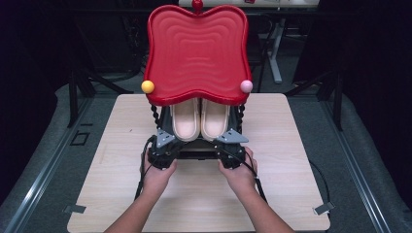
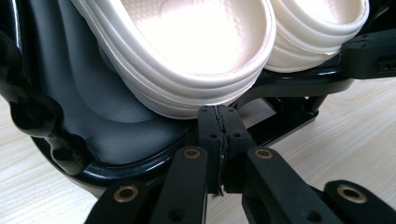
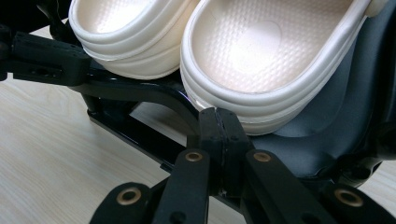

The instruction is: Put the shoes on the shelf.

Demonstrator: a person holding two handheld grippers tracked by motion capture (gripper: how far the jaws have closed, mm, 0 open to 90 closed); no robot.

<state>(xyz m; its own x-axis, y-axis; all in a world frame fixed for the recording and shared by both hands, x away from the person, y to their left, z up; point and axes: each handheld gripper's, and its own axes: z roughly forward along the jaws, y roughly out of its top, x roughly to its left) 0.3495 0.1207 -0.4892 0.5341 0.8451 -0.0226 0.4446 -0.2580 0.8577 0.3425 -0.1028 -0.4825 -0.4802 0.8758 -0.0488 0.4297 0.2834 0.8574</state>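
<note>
Hovering at the rack's (image 1: 194, 150) near edge, left gripper (image 1: 163, 145) and right gripper (image 1: 228, 144) pressed together, empty; both slippers (image 1: 199, 119) sit on the lower shelf, not yet grasped.

2 hand-held grippers (image 1: 163, 145) (image 1: 232, 144), jaws together

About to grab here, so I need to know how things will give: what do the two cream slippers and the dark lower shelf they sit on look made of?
The slippers look like soft moulded foam or rubber: matte cream, dimpled footbed, ribbed thick sole edges, no seams. The lower shelf looks like hard moulded plastic: smooth dark grey with a soft sheen and a glossy black rim. Neither material is certain from looks alone.
</note>
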